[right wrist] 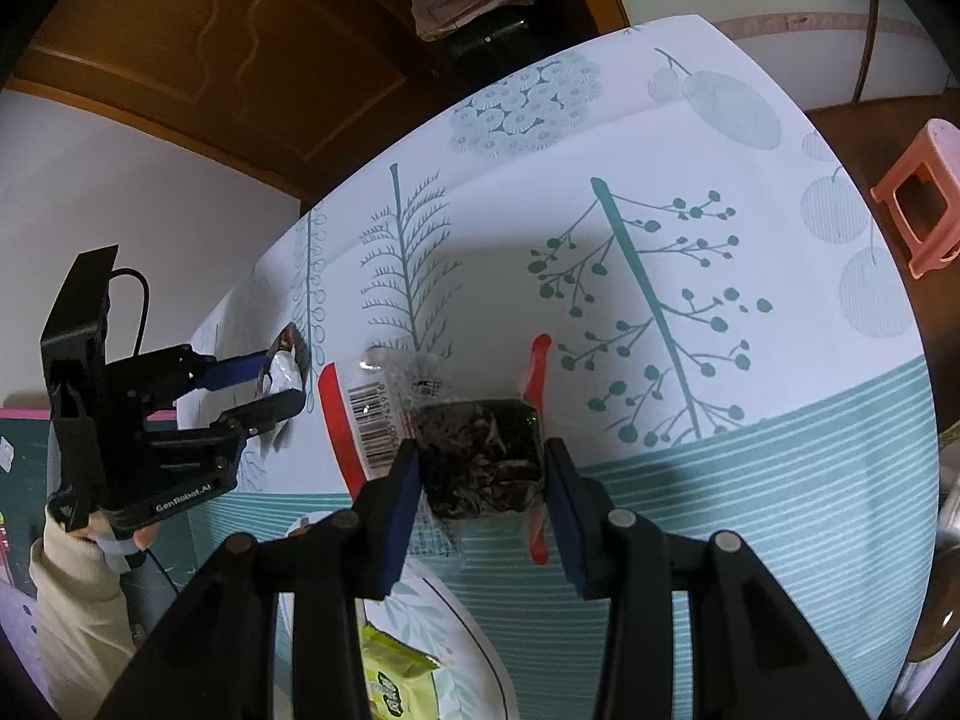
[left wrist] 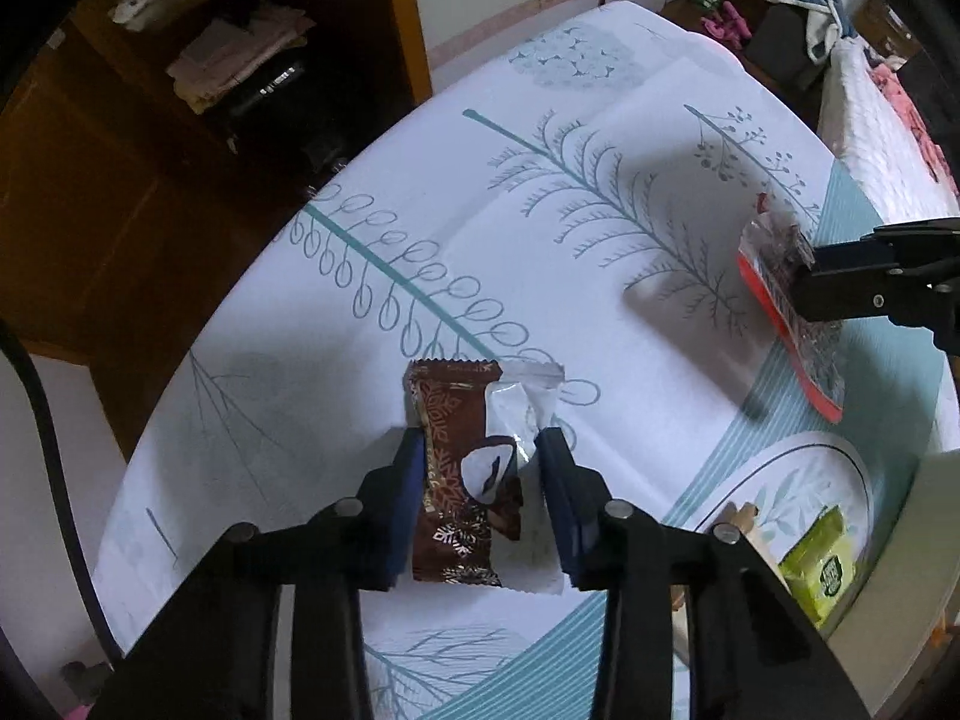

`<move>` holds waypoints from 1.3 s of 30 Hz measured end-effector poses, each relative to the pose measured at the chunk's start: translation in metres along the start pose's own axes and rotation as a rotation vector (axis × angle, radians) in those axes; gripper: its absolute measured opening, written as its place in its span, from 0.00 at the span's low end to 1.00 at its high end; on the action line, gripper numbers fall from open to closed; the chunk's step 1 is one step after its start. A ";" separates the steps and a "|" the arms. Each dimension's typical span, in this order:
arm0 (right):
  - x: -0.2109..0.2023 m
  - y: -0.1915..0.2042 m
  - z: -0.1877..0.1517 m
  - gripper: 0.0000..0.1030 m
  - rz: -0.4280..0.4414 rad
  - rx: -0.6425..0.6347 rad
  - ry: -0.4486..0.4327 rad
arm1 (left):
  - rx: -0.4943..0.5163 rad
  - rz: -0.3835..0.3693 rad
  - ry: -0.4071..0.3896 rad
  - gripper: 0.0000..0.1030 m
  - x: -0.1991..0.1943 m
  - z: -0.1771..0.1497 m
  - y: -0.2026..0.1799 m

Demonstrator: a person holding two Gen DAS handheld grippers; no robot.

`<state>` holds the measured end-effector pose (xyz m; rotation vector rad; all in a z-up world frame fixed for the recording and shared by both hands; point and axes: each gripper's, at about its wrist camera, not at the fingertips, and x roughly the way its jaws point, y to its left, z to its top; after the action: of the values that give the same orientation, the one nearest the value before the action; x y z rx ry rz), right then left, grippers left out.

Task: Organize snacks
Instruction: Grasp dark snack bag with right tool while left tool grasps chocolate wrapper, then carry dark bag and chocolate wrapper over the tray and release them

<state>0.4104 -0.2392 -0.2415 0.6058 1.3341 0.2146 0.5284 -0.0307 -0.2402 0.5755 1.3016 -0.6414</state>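
On the leaf-print cloth (left wrist: pixel 600 138), near my right side, sits a white plate (left wrist: pixel 798 450) holding a lime-green snack pack (left wrist: pixel 822 564). My left claw (left wrist: pixel 480 480) points straight down over a brown-and-white wrapper (left wrist: pixel 462 468) lying flat on the cloth; its blue pads flank the wrapper's sides, the left pad against the brown edge, the right pad at the crinkled white edge, so I count it as gripped. My right claw (right wrist: pixel 480 480) is clenched on a clear packet (right wrist: pixel 474 456) of dark dried bits with red edges and a barcode label, carried above the cloth just beyond the plate's rim.
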 end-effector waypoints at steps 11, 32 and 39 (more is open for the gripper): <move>-0.019 0.026 -0.026 0.39 -0.032 -0.026 0.000 | -0.230 0.115 0.000 0.31 -0.045 -0.059 -0.028; -0.274 0.153 -0.212 0.39 0.005 -0.387 -0.332 | -0.344 0.120 -0.482 0.31 -0.384 -0.219 -0.216; -0.297 0.144 -0.279 0.39 -0.010 -0.449 -0.386 | -0.367 0.094 -0.568 0.31 -0.395 -0.272 -0.263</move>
<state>0.1008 -0.1817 0.0544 0.2416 0.8753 0.3574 0.0968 0.0203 0.0924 0.1307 0.8192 -0.4284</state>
